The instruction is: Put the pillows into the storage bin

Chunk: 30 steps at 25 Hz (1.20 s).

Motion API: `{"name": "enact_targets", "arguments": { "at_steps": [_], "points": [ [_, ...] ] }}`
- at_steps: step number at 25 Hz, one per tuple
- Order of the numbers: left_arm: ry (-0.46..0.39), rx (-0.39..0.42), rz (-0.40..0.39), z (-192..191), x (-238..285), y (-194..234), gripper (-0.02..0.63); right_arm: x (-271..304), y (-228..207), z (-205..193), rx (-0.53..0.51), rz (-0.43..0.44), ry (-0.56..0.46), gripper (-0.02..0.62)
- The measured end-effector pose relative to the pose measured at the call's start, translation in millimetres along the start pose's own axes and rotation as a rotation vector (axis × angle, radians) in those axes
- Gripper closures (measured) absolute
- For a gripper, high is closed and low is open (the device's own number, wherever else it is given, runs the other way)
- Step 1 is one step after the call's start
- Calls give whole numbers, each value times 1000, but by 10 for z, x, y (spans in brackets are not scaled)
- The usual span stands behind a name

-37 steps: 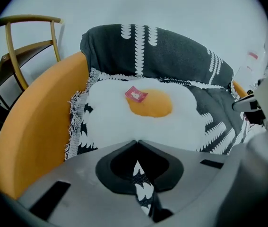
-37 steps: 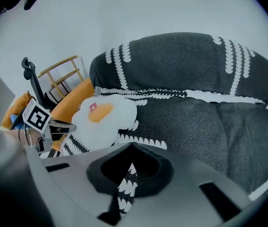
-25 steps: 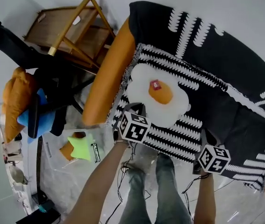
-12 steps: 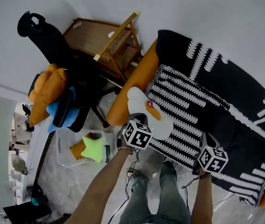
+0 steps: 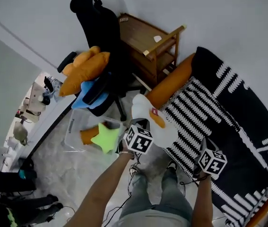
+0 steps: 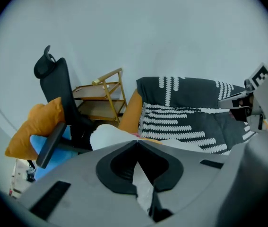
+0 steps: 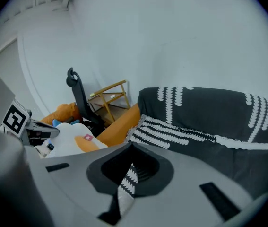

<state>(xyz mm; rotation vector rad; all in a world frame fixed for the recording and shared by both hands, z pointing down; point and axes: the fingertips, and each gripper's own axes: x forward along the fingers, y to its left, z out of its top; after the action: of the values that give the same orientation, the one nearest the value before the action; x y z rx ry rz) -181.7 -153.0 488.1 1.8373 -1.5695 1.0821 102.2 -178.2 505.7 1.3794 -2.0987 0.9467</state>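
**Head view.** The left gripper (image 5: 143, 123) has its fingers clamped on the near edge of the egg pillow (image 5: 149, 109), which appears to be held up off the sofa. The pillow's long axis runs away from the fingers, up and right in the picture, towards the striped blanket (image 5: 228, 108). The storage bin (image 5: 74, 131) stands on the floor (image 5: 63, 178), left of those fingers and below them: near, but not beneath. It already holds a green star pillow (image 5: 104, 137) and an orange pillow (image 5: 89, 135). The right gripper (image 5: 203, 144) sits on the far side of the left fingers from the bin, over the blanket, so the left hand is plainly the nearer. Judgement: the coming move is a carry leftward and down, and the pillow's far end must clear the bin's rim. Beyond the bin, an office chair (image 5: 98, 22) carries orange pillows (image 5: 84, 70) and a blue pillow (image 5: 84, 99), not yet binned. The floor is pale and glossy, the wall plain white, and a wooden shelf (image 5: 148, 41) stands beside the sofa.

**Left gripper view.** The fingers meet at the tips with white pillow fabric pinched between them. The pillow bulges just ahead and to their left. The bin is out of view.

**Right gripper view.** The fingers are together. A strip of blanket pattern shows in the slit between them; whether it is pinched or merely seen through cannot be told. The egg pillow lies left of these fingers.
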Motion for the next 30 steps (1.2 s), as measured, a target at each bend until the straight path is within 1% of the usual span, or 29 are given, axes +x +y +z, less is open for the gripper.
{"name": "enact_targets", "arguments": {
  "at_steps": [3,6,10,13,15,19,21,26,28,30],
  "points": [
    [-9,-26,60,-80,-318,229,595,69,427,109,-80,81,19,594],
    [-25,-50,125,-241,-653,422,595,103,844,195,-170,156,32,594],
    [-45,-141,196,-501,-1017,683,595,159,1311,391,-285,238,30,594],
    [-48,-210,259,-752,-1259,855,595,213,1597,451,-360,290,39,594],
    [-47,-271,309,-953,-1428,970,595,256,1790,417,-404,327,56,594],
    [-52,-437,402,-1403,-1777,1194,595,387,2282,245,-487,420,105,594],
    [-40,-484,433,-1661,-1921,1262,595,421,2562,101,-523,463,127,594],
    [8,-549,477,-2288,-2163,1493,595,415,3287,-193,-582,551,159,594],
    [15,-591,480,-2494,-2213,1575,595,380,3537,-238,-606,577,161,594],
    [16,-651,473,-2687,-2234,1638,595,363,3714,-268,-625,587,166,594]
  ]
}}
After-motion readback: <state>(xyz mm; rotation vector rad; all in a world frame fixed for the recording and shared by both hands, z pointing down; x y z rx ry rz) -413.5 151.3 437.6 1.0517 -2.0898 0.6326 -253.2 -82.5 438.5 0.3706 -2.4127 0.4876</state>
